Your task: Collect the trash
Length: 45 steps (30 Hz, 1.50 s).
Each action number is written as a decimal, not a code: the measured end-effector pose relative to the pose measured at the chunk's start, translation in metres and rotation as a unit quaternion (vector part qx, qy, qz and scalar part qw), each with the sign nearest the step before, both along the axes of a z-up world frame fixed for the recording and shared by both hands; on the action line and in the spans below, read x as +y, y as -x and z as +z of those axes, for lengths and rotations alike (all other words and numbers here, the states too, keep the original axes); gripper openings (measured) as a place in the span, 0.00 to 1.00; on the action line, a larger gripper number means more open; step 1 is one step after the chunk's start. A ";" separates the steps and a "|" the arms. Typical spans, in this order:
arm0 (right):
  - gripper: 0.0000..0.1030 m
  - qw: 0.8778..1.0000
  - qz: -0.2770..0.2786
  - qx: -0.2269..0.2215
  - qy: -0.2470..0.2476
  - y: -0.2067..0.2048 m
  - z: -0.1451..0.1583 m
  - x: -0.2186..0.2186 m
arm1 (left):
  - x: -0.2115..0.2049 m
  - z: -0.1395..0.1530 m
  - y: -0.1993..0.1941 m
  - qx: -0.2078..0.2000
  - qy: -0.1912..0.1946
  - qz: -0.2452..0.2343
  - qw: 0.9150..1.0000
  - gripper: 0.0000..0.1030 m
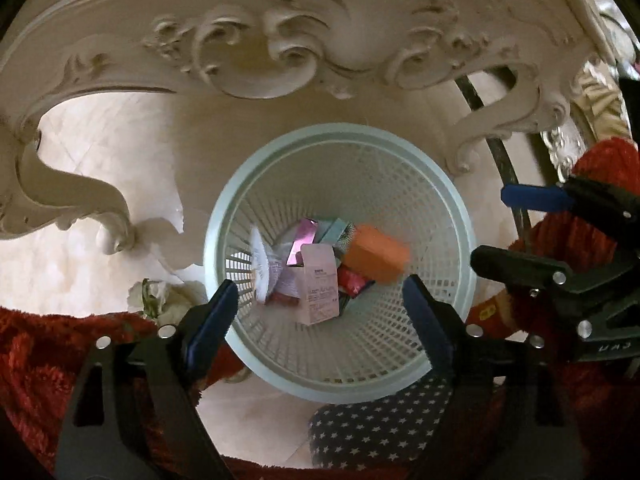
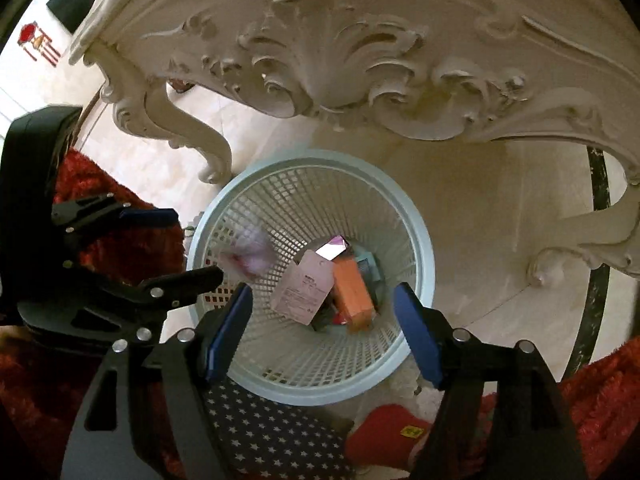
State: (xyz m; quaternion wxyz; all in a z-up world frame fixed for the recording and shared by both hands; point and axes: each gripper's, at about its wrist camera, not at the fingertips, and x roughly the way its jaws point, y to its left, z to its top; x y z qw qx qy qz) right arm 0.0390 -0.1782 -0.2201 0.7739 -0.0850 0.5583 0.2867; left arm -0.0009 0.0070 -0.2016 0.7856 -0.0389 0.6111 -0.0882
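Observation:
A pale blue mesh wastebasket stands on the floor below both grippers; it also shows in the right wrist view. Inside lie a pink carton, an orange box, a shiny purple pack and other wrappers. A blurred white and pink piece is in the air by the basket's left wall. My left gripper is open and empty above the basket. My right gripper is open and empty above it too.
An ornate cream carved table with curled legs hangs over the basket's far side. A red shaggy rug lies in front. A star-patterned dark cloth lies below the basket. A white artificial flower lies on the floor to the left.

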 end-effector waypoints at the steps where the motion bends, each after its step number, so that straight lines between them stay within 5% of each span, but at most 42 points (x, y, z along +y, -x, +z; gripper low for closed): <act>1: 0.67 1.000 -0.003 0.000 -0.001 0.000 0.000 -0.002 | 0.002 0.000 0.000 -0.001 0.003 0.004 1.000 0.89; 10: 0.67 1.000 -0.004 0.003 -0.005 0.004 0.002 -0.008 | 0.006 -0.002 -0.002 0.005 0.018 0.009 1.000 0.89; 14: 0.67 1.000 0.000 -0.005 -0.008 0.009 0.013 -0.010 | 0.007 0.014 0.003 -0.023 0.028 0.001 0.999 0.89; 17: 0.67 0.999 0.007 -0.033 -0.027 0.016 0.039 -0.015 | 0.008 0.050 0.013 -0.057 0.030 -0.035 0.997 0.89; 19: 0.67 0.994 0.017 -0.090 -0.053 0.025 0.076 -0.023 | 0.011 0.088 0.021 -0.088 0.051 -0.067 0.993 0.89; 23: 0.67 0.979 0.003 -0.188 -0.079 0.019 0.140 -0.036 | 0.037 0.187 0.021 -0.217 0.039 -0.090 0.971 0.89; 27: 0.69 0.964 -0.027 -0.253 -0.079 -0.017 0.182 -0.039 | 0.080 0.244 -0.031 -0.318 -0.051 -0.003 0.947 0.89; 32: 0.78 0.952 -0.037 -0.295 -0.076 -0.071 0.207 -0.025 | 0.124 0.254 -0.129 -0.338 -0.079 0.090 0.933 0.88; 40: 0.78 0.959 -0.056 -0.271 -0.055 -0.157 0.208 0.005 | 0.162 0.228 -0.286 -0.290 -0.119 0.122 0.942 0.88; 45: 0.78 0.966 -0.059 -0.246 -0.052 -0.180 0.199 0.014 | 0.175 0.210 -0.328 -0.247 -0.124 0.129 0.952 0.88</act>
